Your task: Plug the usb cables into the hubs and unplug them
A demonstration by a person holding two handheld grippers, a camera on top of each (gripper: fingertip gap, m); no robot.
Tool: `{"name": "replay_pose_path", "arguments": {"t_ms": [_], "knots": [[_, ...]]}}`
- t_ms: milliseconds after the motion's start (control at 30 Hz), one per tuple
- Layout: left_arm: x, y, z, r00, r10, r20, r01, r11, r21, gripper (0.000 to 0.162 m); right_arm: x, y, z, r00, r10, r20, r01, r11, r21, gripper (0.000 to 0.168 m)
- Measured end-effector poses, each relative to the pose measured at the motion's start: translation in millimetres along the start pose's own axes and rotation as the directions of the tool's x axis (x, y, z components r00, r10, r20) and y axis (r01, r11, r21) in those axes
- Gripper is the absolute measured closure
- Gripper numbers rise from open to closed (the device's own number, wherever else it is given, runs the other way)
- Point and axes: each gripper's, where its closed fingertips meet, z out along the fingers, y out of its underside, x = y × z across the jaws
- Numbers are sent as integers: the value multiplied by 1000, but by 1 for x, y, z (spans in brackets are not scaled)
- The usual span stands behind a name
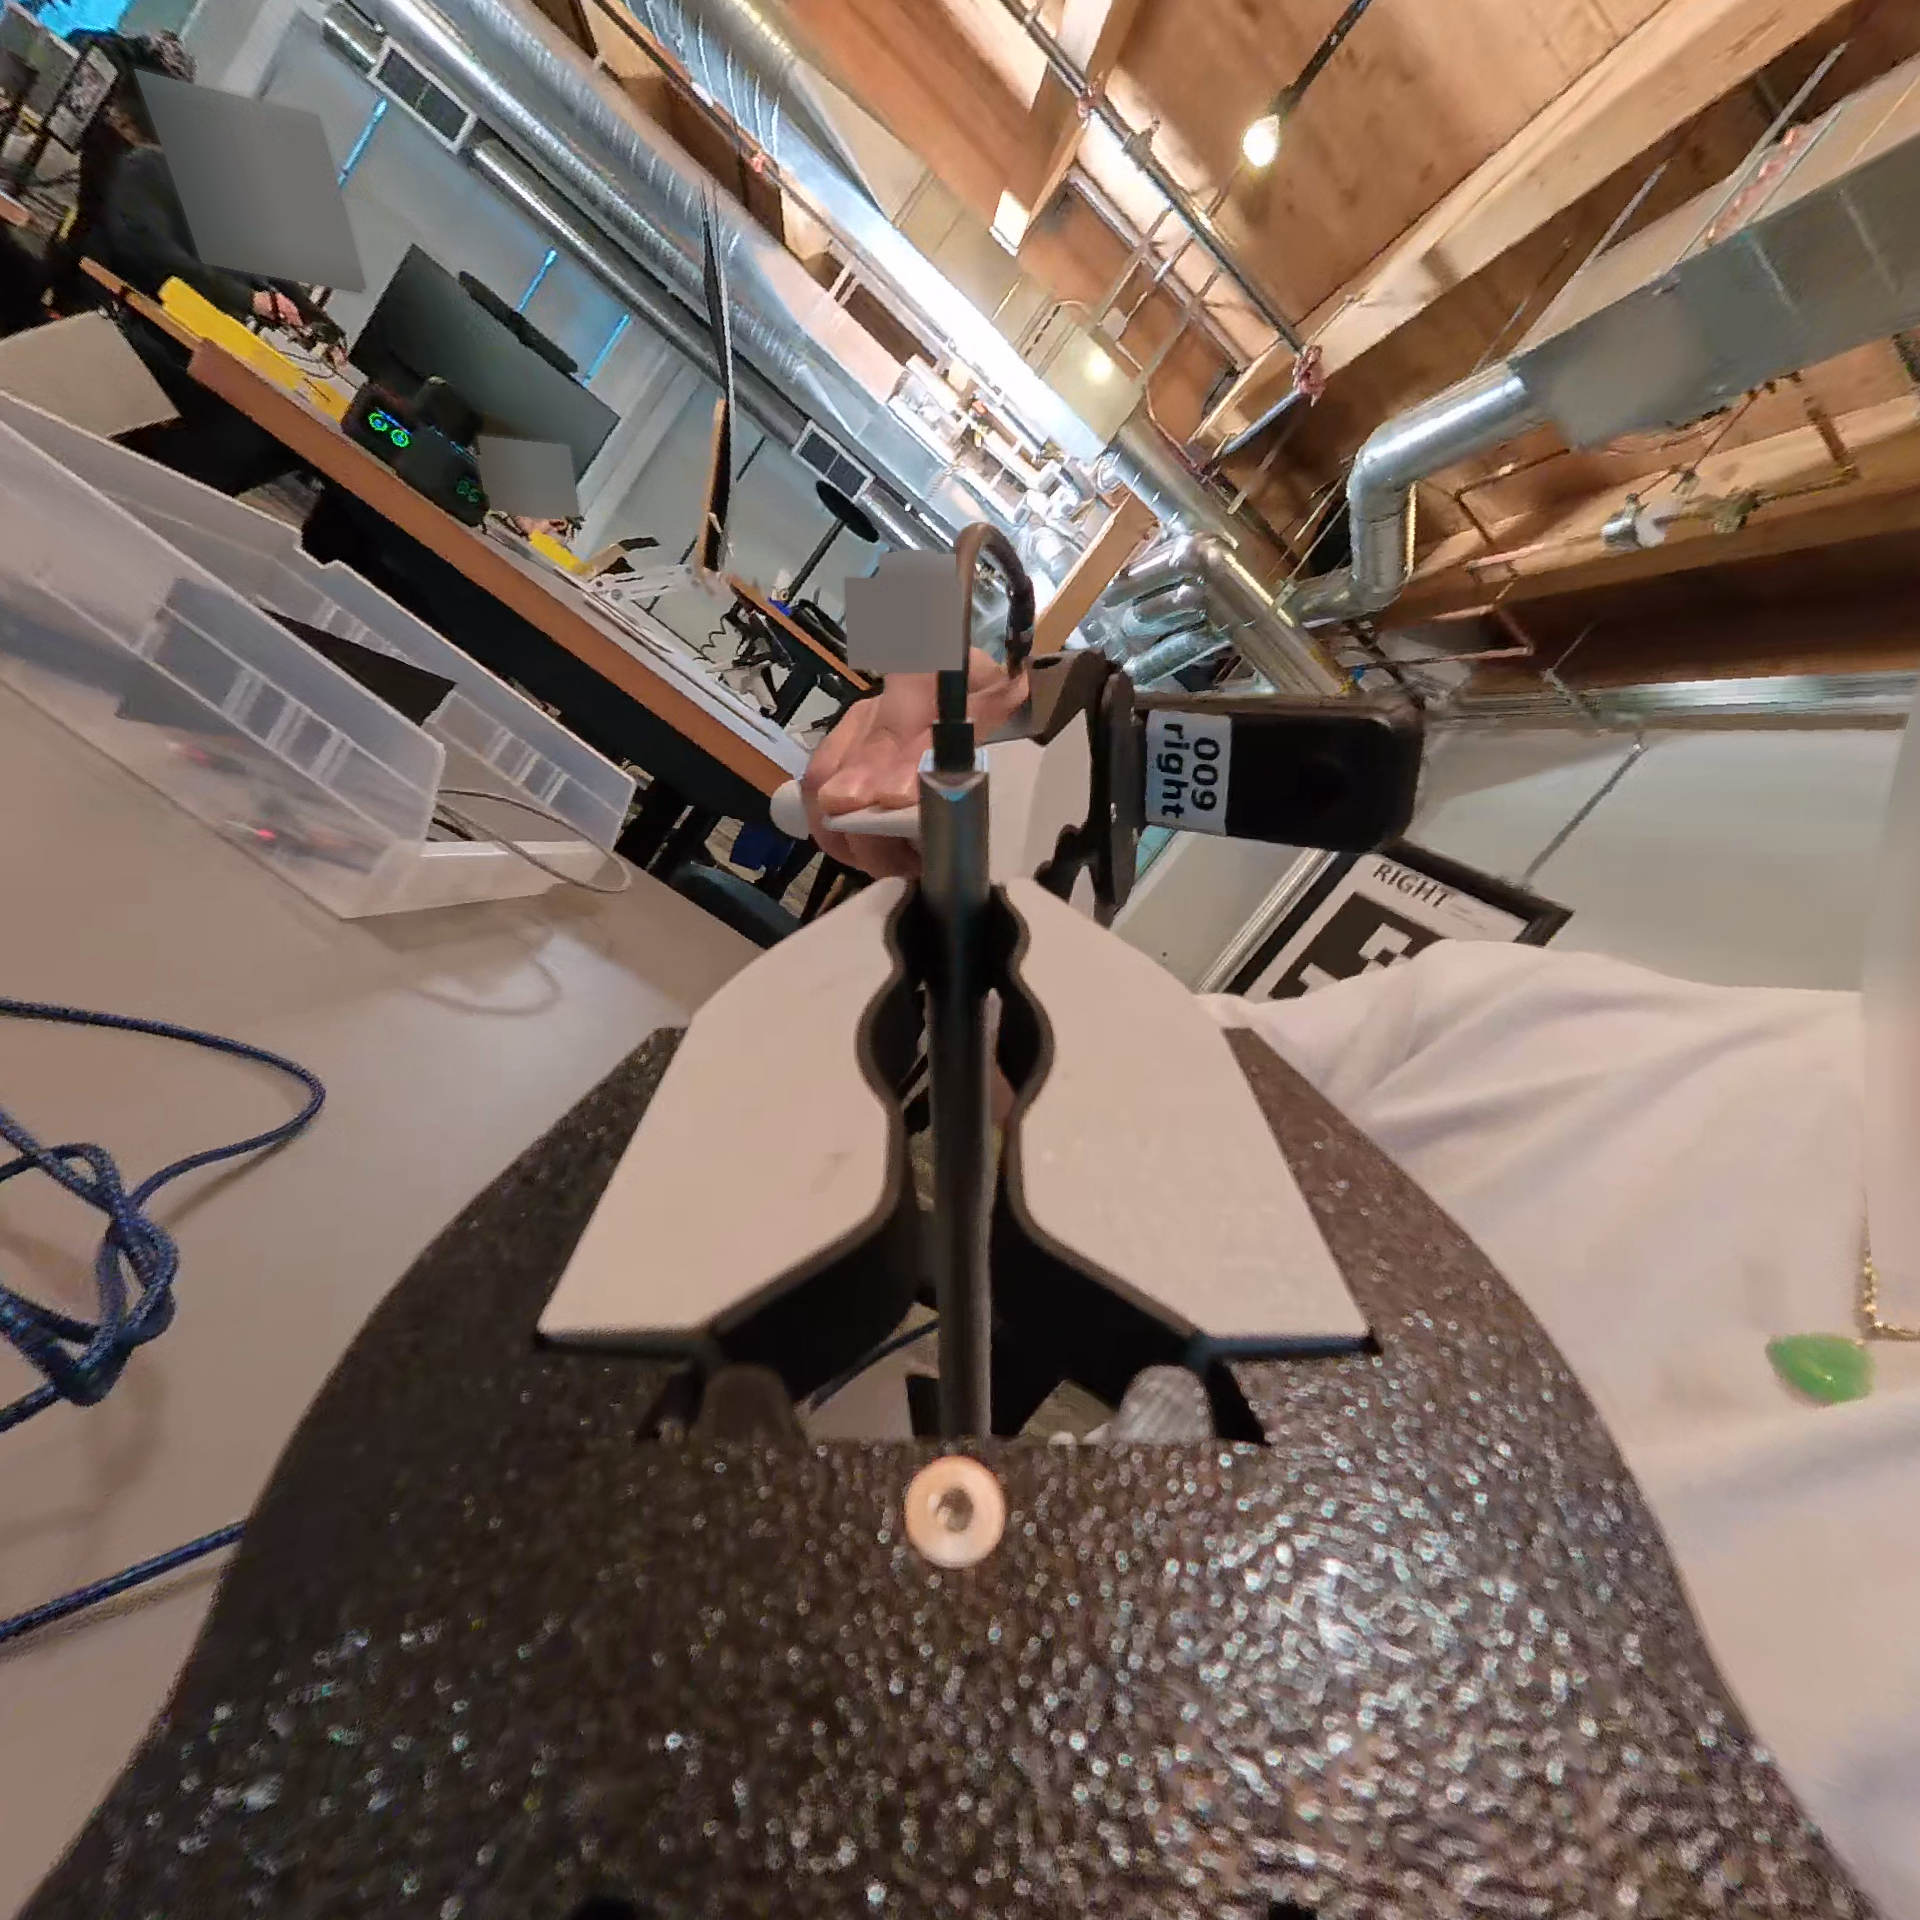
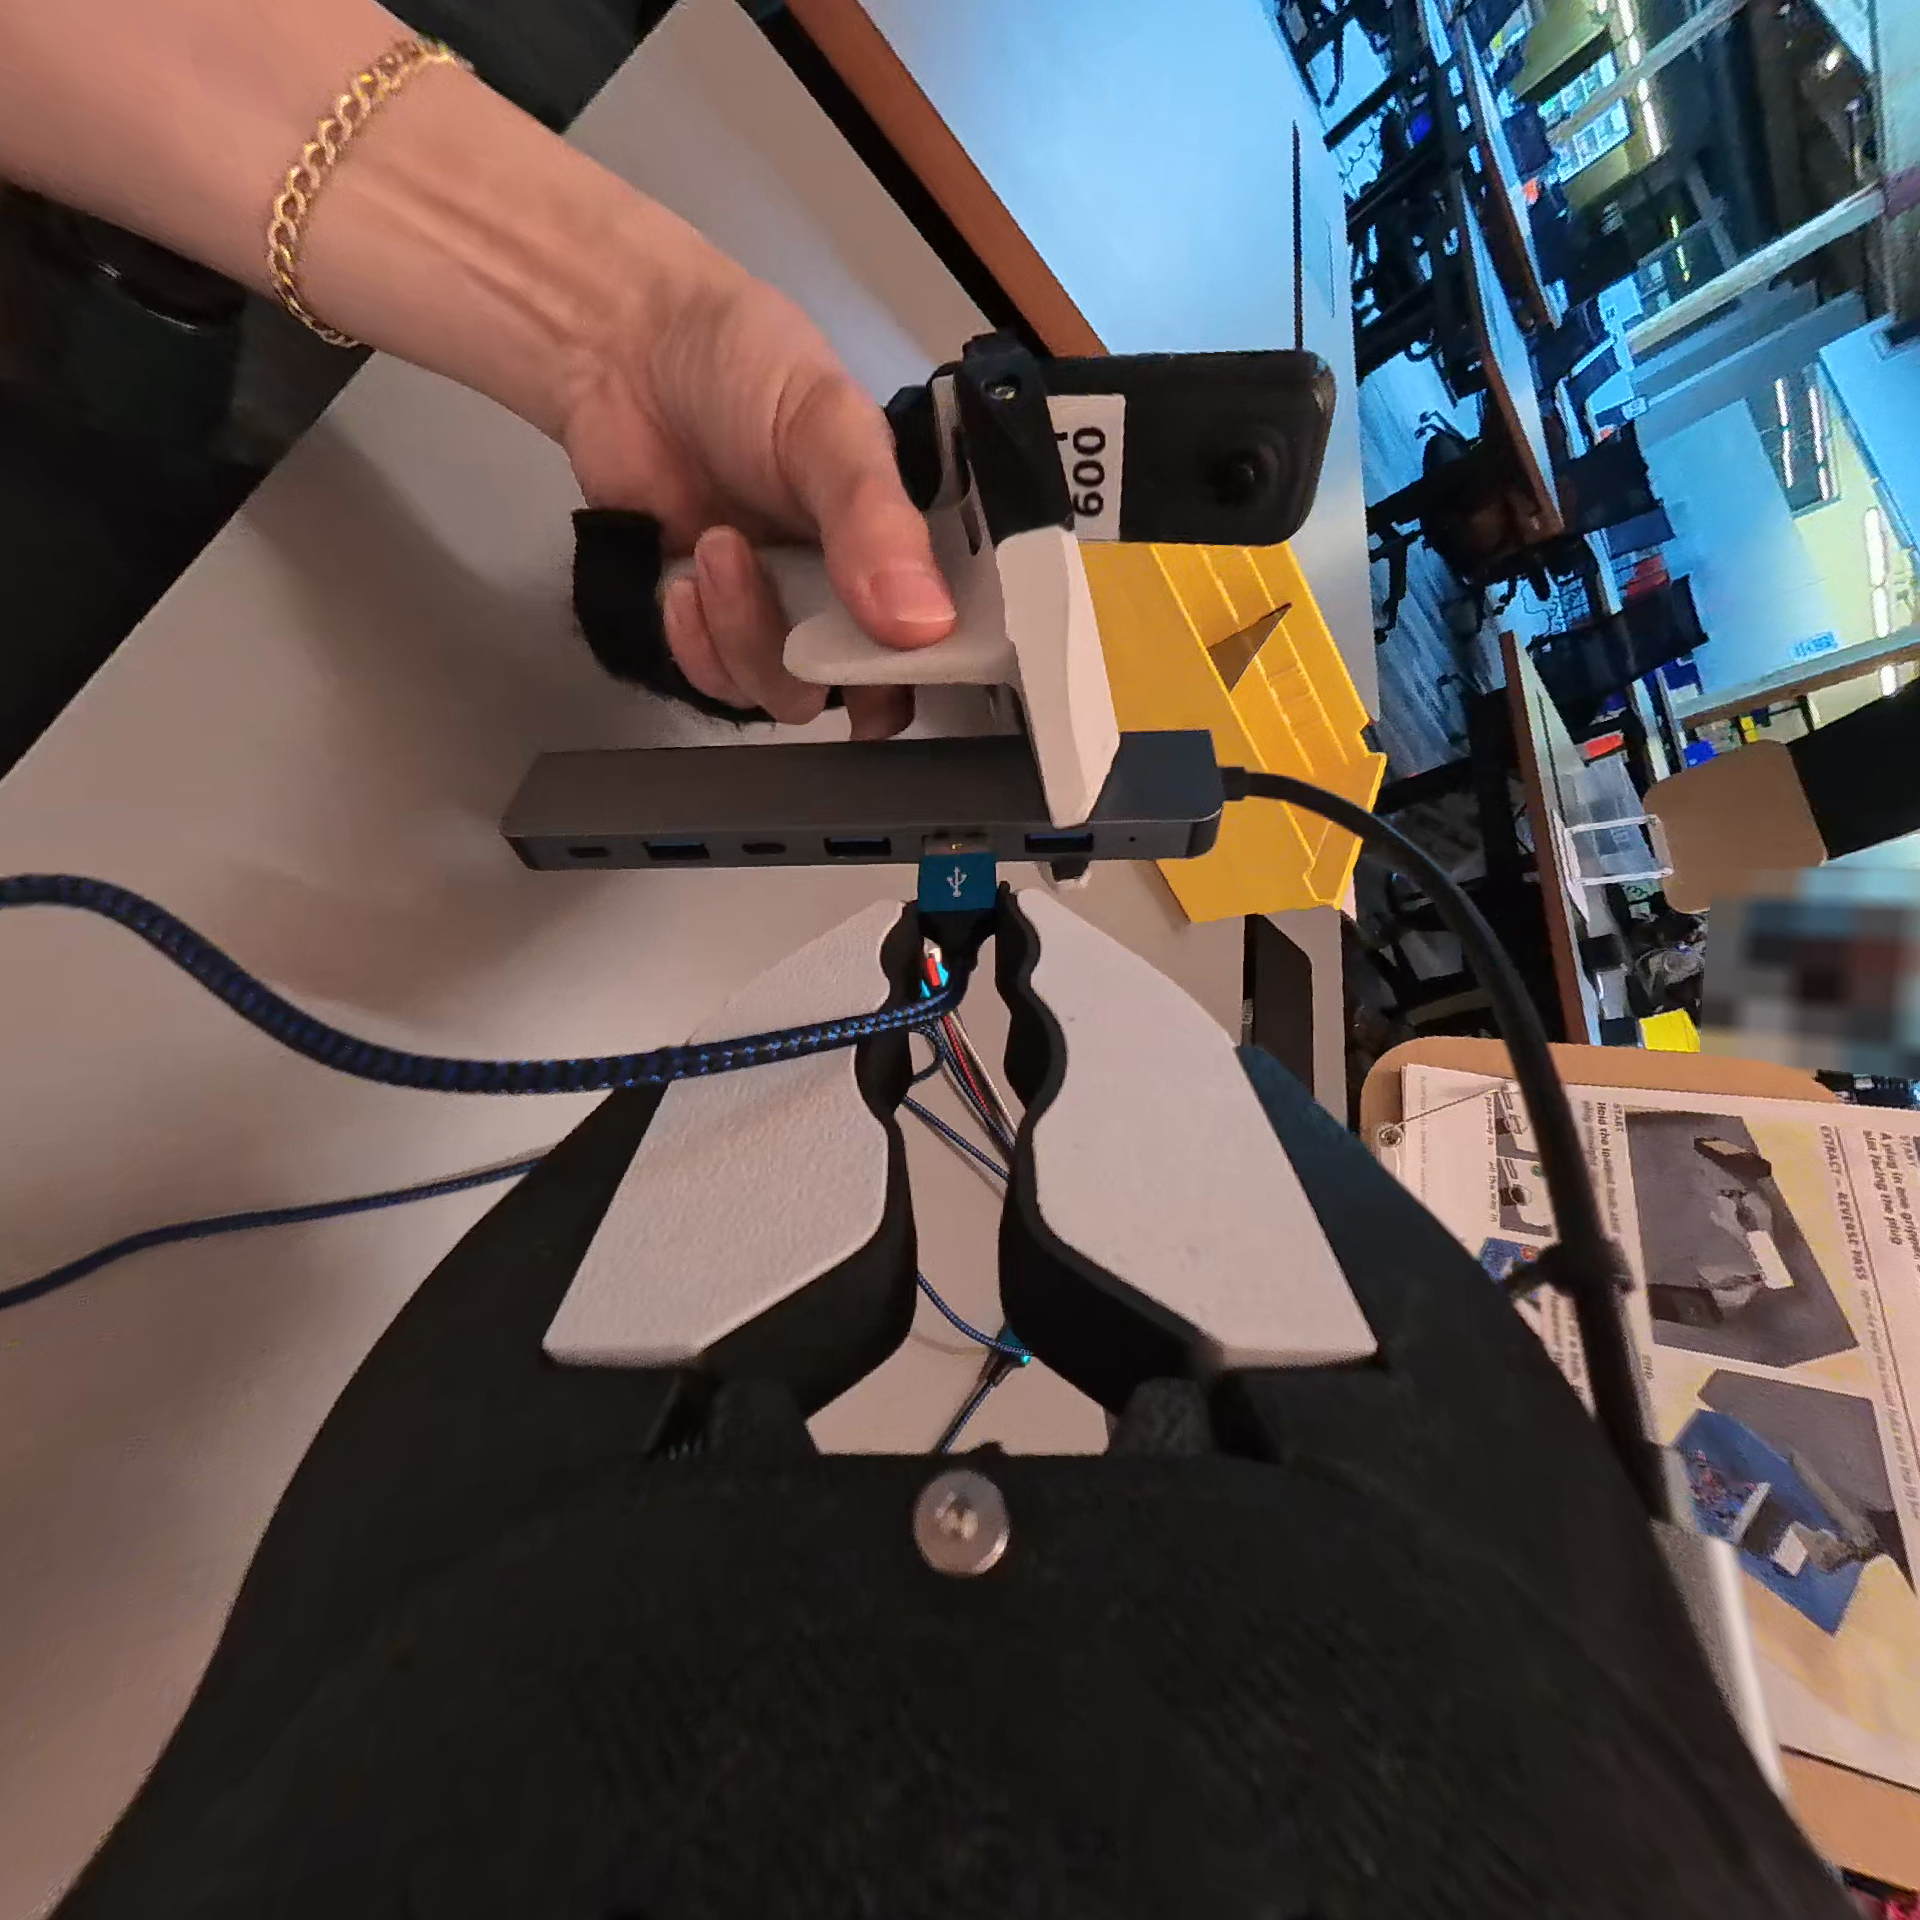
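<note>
The left hand-held gripper (image 1: pixel 954 935) is clamped on the grey hub (image 2: pixel 852 805), gripping it by its flat faces near the end where the hub's own black lead (image 2: pixel 1455 914) leaves. Holding it there keeps the whole row of ports along the long edge bare and turned toward the other tool, and it lifts the hub off the pale surface (image 2: pixel 260 727), so the plug can come in straight. In the left wrist view the hub shows edge-on, a thin dark bar running forward between the closed fingers, which suggests a firm pinch meant to resist push and pull.

The right hand-held gripper (image 2: pixel 961 935) is pinched narrow on the blue plug (image 2: pixel 957 894) of the braided blue cable (image 2: pixel 312 1029), gripping it at the fingertips just behind the metal shell. That hold leaves the nose of the plug free while its line stays square to the port edge. The metal tip sits in one of the middle ports; how deep it has gone I cannot tell. The cable trails off to the side over the surface, slack, so it puts no drag on the plug.

A person's hand (image 2: pixel 727 468) carries the left tool; a yellow bin (image 2: pixel 1247 727) stands behind the hub, and a printed instruction sheet (image 2: pixel 1714 1299) lies at the right
</note>
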Motion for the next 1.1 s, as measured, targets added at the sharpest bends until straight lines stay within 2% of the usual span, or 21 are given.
{"name": "replay_pose_path", "arguments": {"t_ms": [267, 433, 600, 700, 767, 833, 867, 933, 1000, 1033, 1100], "knots": [[-7, 5, -2, 996, -74, -52, 73, 997, -12, 152, -2, 4, 2, 999, -11, 42, 13, 999, -37, 154], [-19, 7, -10, 999, 9, 42, -7, 1000, -27, 152, -3, 16, 10, 1000, 22, -18, -23, 998, -66, 154], [-8, 7, -8, 999, 43, 31, -40, 995, -89, 152, -1, 7, 3, 998, 55, -22, -55, 998, -6, 154], [-7, 11, -5, 1000, -4, 21, 6, 994, -106, 152, 0, 10, -1, 999, 32, 33, -31, 999, -23, 154], [-14, 26, -5, 999, -22, 42, 29, 983, -179, 152, -16, 17, 2, 991, -34, 127, 42, 997, -62, 154], [-14, 30, -3, 999, -48, 16, 50, 982, -184, 151, -15, 17, -3, 990, -14, 141, 24, 997, -73, 154], [-16, 29, -5, 999, -43, 23, 47, 980, -192, 151, -10, 18, -9, 993, -1, 122, 11, 997, -80, 154], [-25, 26, -24, 996, -13, 89, 31, 976, -214, 152, 24, 27, -37, 999, 25, -27, -27, 996, -85, 154], [-23, 1, -39, 994, -26, 103, 36, 995, -98, 152, 31, 27, -61, 992, 124, -18, -124, 992, -1, 155], [-21, -5, -42, 993, 2, 121, 9, 996, -89, 152, 28, 40, -65, 989, 148, -1, -148, 987, -58, 154], [-18, -10, -46, 984, 63, 168, -47, 994, -102, 152, 31, 73, -63, 989, 126, -78, -139, 971, -196, 155]]}}
